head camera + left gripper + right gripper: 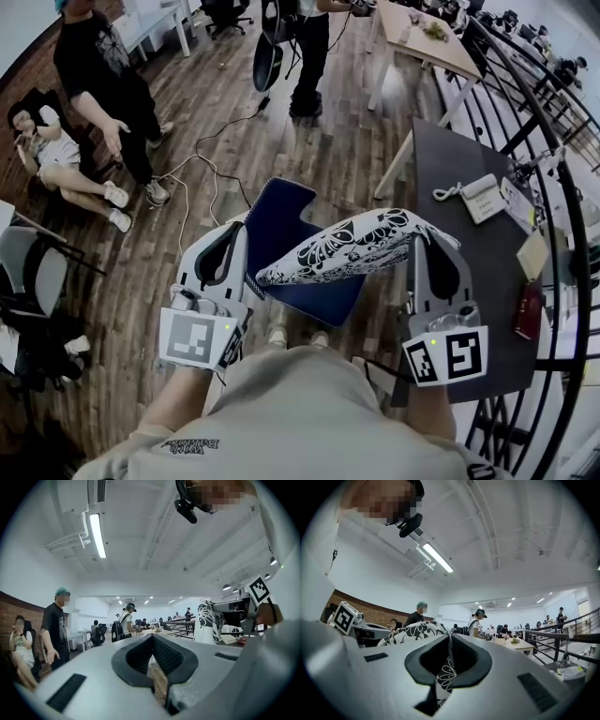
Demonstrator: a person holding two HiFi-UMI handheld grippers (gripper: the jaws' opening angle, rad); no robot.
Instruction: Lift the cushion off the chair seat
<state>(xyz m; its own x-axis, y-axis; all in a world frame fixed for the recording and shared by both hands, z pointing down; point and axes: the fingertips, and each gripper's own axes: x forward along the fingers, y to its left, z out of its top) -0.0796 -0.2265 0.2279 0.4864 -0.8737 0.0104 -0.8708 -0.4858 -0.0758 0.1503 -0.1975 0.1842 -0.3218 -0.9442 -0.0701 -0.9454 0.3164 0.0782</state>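
**CUSHION RAISED CLEAR OF SEAT: HELD AT ONE END BY RIGHT TONGS**

**Cushion position.** The black-and-white patterned cushion (352, 246) hangs in the air above the blue chair seat (281, 220). No part of it can be seen resting on the seat, so the lift is judged essentially done.

**Right tongs.** The right tongs (450, 637) are pinching the cushion at its right end. Patterned fabric fills the slit between the jaws in the right gripper view.

**Left tongs.** The left tongs (151, 638) are pressed together at the tip with nothing between them. Only wooden floor shows through the slit behind the tip.

**Governing relation.** The cushion's long axis runs left to right across the scene. Its free left end droops lower and nearer than the pinched right end. From the right tongs, the whole cushion lies to the left. The free end sits just beside the left tongs, on their right side; whether it touches them cannot be told. The left hand is the nearer one to the unsupported end.

**Next move (judgement).** For a second hold, the left tongs would need to spread first, then close in rightward on the drooping end. Otherwise the single-end pinch carries the full load and may slip.
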